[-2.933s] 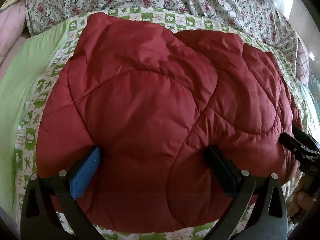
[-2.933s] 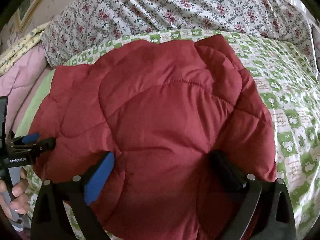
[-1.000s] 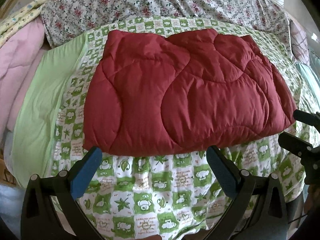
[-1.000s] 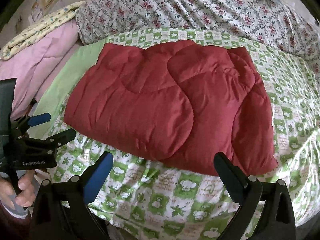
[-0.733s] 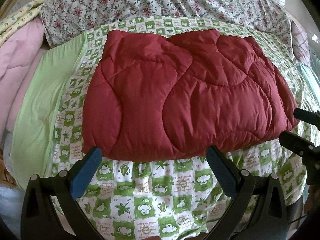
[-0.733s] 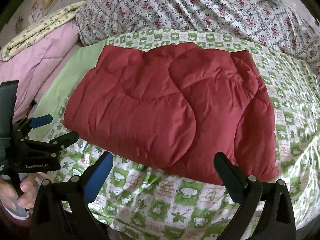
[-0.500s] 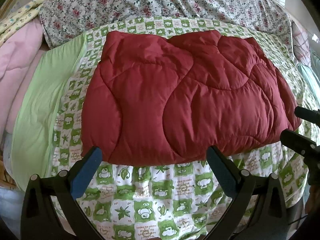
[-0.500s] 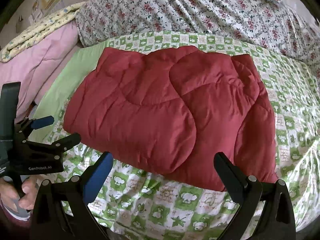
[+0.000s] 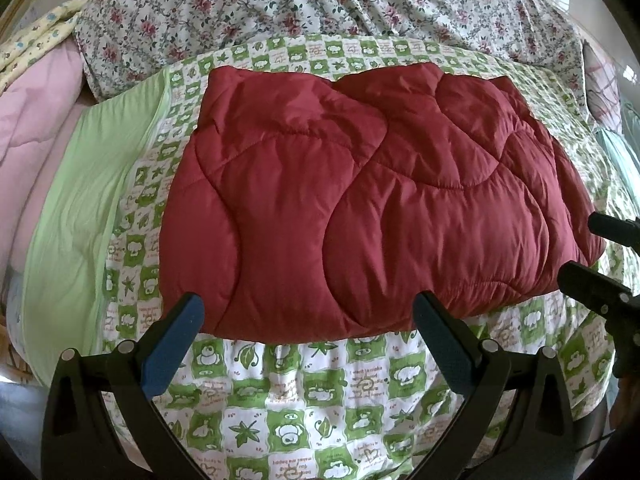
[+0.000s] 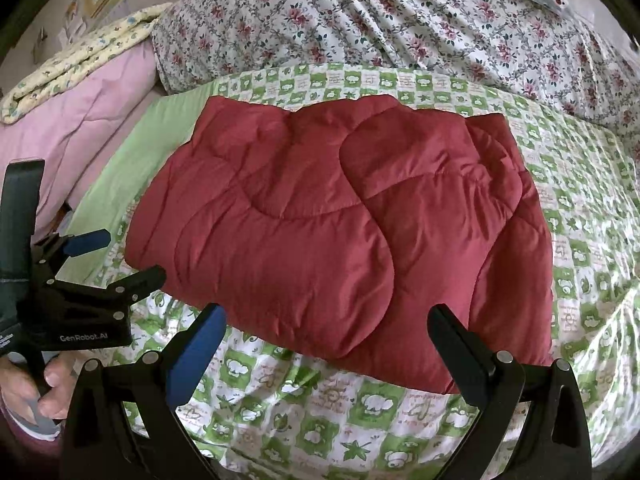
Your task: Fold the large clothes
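Note:
A dark red quilted garment (image 9: 360,200) lies folded into a thick rectangle on the green checked bedsheet (image 9: 320,392). In the right wrist view the garment (image 10: 320,220) has a folded layer along its right side. My left gripper (image 9: 308,308) is open, its tips just at the garment's near edge, holding nothing. My right gripper (image 10: 326,316) is open too, hovering at the near edge. The right gripper (image 9: 588,248) shows by the garment's right corner, and the left gripper (image 10: 124,258) off its left corner, held by a hand (image 10: 24,380).
A floral duvet (image 9: 320,8) is bunched along the back of the bed. A pink quilt (image 10: 80,112) with a folded yellow blanket (image 10: 80,56) on it lies at the left, beside a plain light-green sheet (image 9: 88,200). The bed's front edge runs just under both grippers.
Both grippers drew back from on top of the garment to the bed's near edge. Over the last second they have crept slightly forward again, still open. The garment lies still.

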A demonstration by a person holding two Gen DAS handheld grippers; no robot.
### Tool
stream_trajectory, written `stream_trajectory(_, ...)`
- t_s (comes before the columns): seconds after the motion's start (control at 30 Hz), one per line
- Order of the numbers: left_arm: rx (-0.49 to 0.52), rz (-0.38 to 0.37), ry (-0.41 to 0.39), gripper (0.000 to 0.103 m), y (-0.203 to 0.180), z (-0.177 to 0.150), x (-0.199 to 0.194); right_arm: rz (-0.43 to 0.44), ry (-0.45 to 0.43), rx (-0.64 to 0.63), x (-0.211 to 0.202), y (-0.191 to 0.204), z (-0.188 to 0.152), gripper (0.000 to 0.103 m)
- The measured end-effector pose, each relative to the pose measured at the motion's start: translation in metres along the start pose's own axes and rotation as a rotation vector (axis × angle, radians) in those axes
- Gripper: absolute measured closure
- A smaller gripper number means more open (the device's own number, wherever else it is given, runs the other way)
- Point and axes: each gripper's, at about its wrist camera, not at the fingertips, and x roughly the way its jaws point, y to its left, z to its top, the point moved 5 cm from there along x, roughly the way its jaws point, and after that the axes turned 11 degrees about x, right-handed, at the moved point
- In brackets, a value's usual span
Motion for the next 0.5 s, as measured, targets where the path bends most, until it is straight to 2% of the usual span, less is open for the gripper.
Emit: stream_trajectory(0.5,-0.001,0.015,-0.009,0.000,0.0025,0.0027,-0.0019,0.007,-0.014,-0.005,-0.0027,0.0023,0.0056,0.001)
